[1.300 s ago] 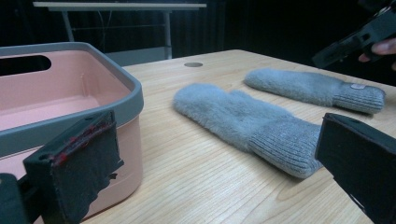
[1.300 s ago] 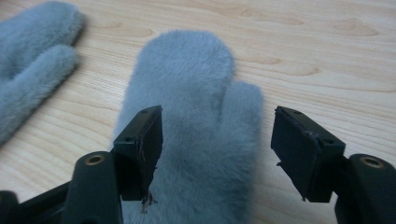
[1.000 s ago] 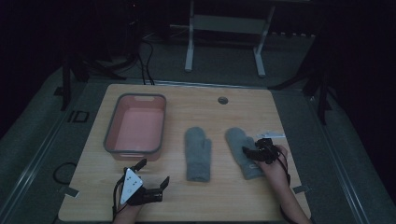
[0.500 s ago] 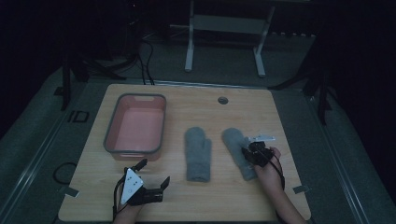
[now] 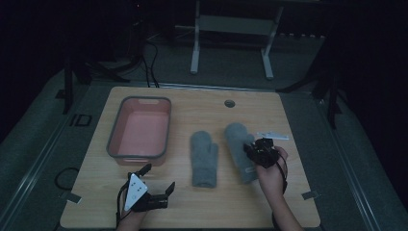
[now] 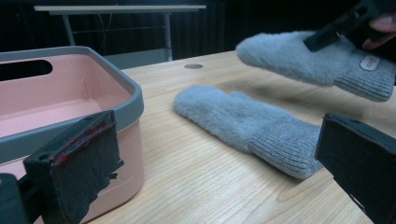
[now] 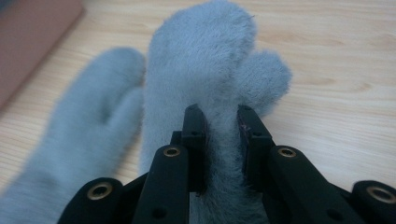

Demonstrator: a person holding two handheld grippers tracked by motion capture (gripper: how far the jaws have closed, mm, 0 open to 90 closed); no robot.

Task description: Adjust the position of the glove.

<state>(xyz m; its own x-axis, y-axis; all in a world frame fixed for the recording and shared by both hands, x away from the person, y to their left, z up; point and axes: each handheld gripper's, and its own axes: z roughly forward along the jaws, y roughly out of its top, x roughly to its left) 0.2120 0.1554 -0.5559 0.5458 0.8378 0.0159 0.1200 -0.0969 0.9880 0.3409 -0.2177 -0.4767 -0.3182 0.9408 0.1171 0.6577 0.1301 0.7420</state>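
Fleece of the right-hand mitten (image 7: 201,70) sits pinched between the right gripper (image 7: 219,119) jaws (just closed), lifted off the table (image 7: 336,93) beside its twin (image 7: 88,121).

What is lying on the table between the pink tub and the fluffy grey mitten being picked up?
The other fluffy grey mitten, flat on the wood, seen from the high view.

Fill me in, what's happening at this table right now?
A person works with hand-held tongs. The right tongs have just closed on a grey mitten and hold it pinched, lifted off the wooden table, as the left gripper view shows. The second mitten lies flat beside it. The left tongs rest open near the table's front edge, holding nothing, beside the pink bin.
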